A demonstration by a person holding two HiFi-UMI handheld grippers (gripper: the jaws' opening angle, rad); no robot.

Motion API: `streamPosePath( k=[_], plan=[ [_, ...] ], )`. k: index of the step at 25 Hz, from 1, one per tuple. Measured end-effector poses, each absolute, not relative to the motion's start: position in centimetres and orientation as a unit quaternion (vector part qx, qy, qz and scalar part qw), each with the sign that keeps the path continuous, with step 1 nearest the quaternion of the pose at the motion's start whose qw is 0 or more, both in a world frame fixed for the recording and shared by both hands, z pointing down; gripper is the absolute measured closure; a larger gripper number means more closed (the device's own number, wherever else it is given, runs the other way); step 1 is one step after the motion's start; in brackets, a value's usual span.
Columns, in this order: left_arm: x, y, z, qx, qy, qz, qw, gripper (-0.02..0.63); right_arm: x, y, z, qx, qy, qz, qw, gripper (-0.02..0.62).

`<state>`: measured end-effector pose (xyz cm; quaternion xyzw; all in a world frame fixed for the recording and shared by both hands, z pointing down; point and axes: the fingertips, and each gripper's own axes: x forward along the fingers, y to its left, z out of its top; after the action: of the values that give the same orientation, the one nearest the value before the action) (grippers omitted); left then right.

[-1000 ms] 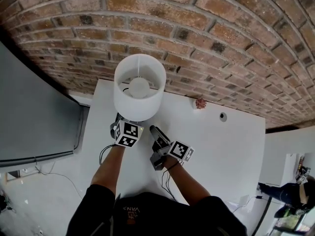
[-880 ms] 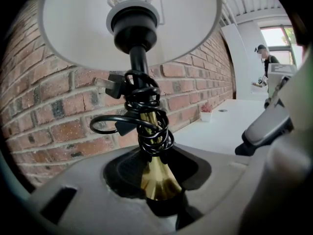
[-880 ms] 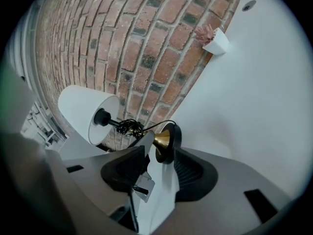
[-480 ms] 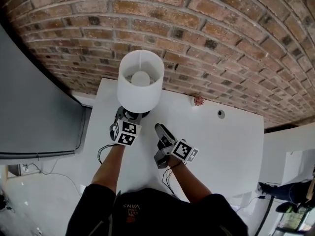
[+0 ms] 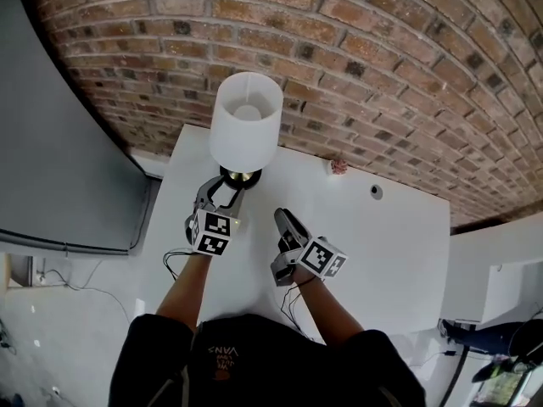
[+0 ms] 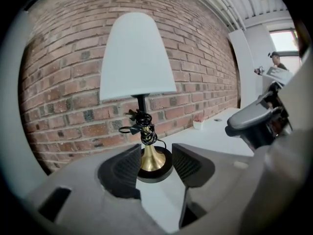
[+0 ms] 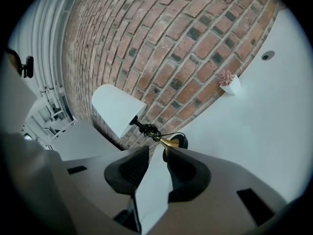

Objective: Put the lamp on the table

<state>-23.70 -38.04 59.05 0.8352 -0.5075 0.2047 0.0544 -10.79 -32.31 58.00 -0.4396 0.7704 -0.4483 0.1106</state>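
Observation:
The lamp, with its white shade [image 5: 246, 121], black stem wound with cord and brass foot on a black base [image 5: 240, 176], stands upright on the white table [image 5: 382, 253] near the brick wall. My left gripper [image 5: 221, 195] points at the base from the front. Its jaws are opening wide, and the base [image 6: 154, 164] sits just past the fingertips, untouched by the pads. My right gripper [image 5: 284, 221] hovers over the table to the lamp's right, its jaws closing on nothing. From there the lamp [image 7: 164, 142] shows beyond the tips.
A small pink plant in a white pot [image 5: 338, 166] stands by the wall, right of the lamp, with a round cable hole [image 5: 375, 192] beside it. A grey panel [image 5: 59, 142] borders the table's left. Cables [image 5: 174, 263] hang at the table's near edge.
The left jaws have spread and drawn back from the lamp's foot, which now shows free on the table. The right gripper has stayed in place and its jaws have narrowed.

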Motion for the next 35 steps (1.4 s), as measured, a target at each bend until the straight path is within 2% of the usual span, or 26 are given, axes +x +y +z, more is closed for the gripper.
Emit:
streamPosePath(
  k=[2, 4, 9, 13, 17, 35],
  plan=[
    [-23.9, -36.8, 58.2, 0.832, -0.514, 0.202, 0.054, 0.410, -10.5, -31.6, 57.5, -0.438, 0.777, -0.439, 0.107, 0.495],
    [-24.2, -35.6, 57.3, 0.829, -0.520, 0.197, 0.052, 0.463, -10.4, -30.9, 56.9, -0.435, 0.787, -0.426, 0.101, 0.518],
    [-25.1, -32.3, 55.1, 0.810, -0.553, 0.194, 0.033, 0.503, -10.1, -29.3, 55.9, -0.420, 0.817, -0.389, 0.076, 0.594],
    [-25.3, -29.3, 53.0, 0.793, -0.582, 0.179, 0.020, 0.565, -9.8, -27.5, 54.7, -0.404, 0.839, -0.361, 0.057, 0.594],
    [-24.1, -26.1, 51.5, 0.784, -0.597, 0.169, 0.024, 0.595, -9.1, -25.9, 52.9, -0.384, 0.862, -0.328, 0.042, 0.595],
    [-16.5, -12.3, 50.1, 0.756, -0.630, 0.170, 0.051, 0.595, -3.9, -17.2, 50.4, -0.310, 0.918, -0.247, -0.019, 0.595]
  ],
)
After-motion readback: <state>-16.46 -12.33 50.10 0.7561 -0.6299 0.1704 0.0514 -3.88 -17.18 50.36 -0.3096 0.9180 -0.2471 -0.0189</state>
